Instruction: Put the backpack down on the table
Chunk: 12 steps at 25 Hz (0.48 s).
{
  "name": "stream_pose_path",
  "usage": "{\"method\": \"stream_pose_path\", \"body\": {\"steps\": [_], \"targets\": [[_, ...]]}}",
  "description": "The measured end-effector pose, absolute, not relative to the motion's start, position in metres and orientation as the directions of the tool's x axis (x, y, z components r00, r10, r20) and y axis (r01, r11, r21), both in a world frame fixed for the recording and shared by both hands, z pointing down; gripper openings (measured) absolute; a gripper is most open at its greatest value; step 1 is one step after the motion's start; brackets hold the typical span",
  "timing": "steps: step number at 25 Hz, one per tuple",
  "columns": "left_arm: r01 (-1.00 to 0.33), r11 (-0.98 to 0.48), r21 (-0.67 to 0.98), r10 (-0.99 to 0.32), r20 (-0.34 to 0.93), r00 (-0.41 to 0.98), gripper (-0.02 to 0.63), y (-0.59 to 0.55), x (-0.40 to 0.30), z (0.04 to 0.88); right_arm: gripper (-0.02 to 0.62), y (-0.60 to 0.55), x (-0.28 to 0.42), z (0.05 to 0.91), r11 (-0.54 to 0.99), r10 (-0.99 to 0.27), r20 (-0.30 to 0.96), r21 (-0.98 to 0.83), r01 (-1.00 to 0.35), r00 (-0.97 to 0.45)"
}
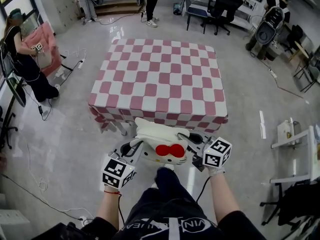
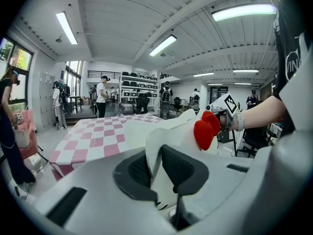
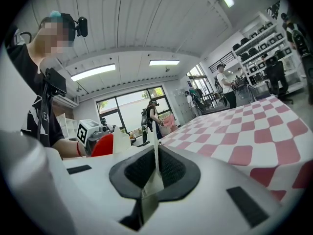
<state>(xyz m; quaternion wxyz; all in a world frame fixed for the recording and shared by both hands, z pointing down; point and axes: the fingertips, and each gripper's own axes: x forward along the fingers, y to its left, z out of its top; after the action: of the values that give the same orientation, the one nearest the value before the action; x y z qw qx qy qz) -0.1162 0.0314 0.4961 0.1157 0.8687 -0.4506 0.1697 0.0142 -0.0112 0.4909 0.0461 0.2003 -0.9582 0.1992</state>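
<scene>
Backpack hangs by its white edges, left gripper and right gripper each clenched on one.

The table offers an open checked top at frame centre, with passable floor around it; a person stands far left, chairs upper right.
</scene>
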Motion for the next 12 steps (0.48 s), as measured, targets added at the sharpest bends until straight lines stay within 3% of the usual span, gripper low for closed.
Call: {"method": "stream_pose_path", "body": {"steps": [12], "targets": [[-0.815,-0.578,0.040,-0.731,0.418,0.539,0.048,-0.024,-0.133,0.497,0.011,-0.066,-0.004,0.492,0.840,-0.360,0.170,-0.369,-0.398,-0.917]]}}
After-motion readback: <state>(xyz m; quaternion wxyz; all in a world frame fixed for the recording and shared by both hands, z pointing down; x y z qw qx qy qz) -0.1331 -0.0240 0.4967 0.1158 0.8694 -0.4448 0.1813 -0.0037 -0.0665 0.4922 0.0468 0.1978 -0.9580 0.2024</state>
